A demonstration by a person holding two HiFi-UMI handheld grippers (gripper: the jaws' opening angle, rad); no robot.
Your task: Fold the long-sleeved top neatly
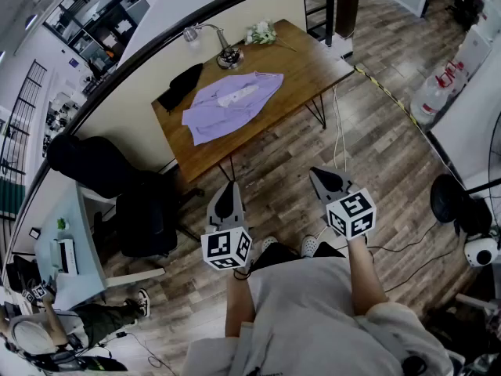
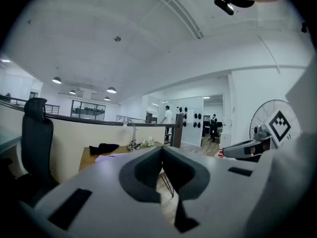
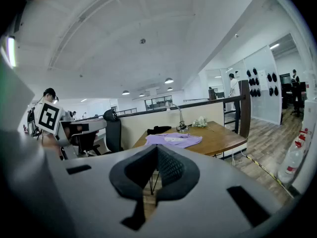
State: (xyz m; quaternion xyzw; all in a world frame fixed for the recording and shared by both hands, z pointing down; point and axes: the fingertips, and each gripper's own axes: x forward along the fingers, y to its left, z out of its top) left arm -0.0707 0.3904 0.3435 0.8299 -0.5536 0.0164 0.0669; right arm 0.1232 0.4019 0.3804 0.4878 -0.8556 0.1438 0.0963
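A lilac long-sleeved top (image 1: 231,100) lies spread flat on the wooden table (image 1: 309,65) ahead of me; the right gripper view shows the top (image 3: 173,140) on the table (image 3: 218,139) too. Both grippers hang over the floor, well short of the table. My left gripper (image 1: 225,188) is shut with nothing in it, its jaws meeting in the left gripper view (image 2: 162,149). My right gripper (image 1: 316,174) is also shut and empty (image 3: 157,148). In the left gripper view only a sliver of the top (image 2: 106,157) shows on the table's near edge.
A black cloth (image 1: 180,84), a desk lamp (image 1: 223,49) and a white flower bunch (image 1: 261,32) sit on the table's far side. A black office chair (image 1: 149,218) stands at the left. Cables (image 1: 391,96), a water bottle (image 1: 434,92) and a fan (image 1: 458,202) occupy the floor on the right.
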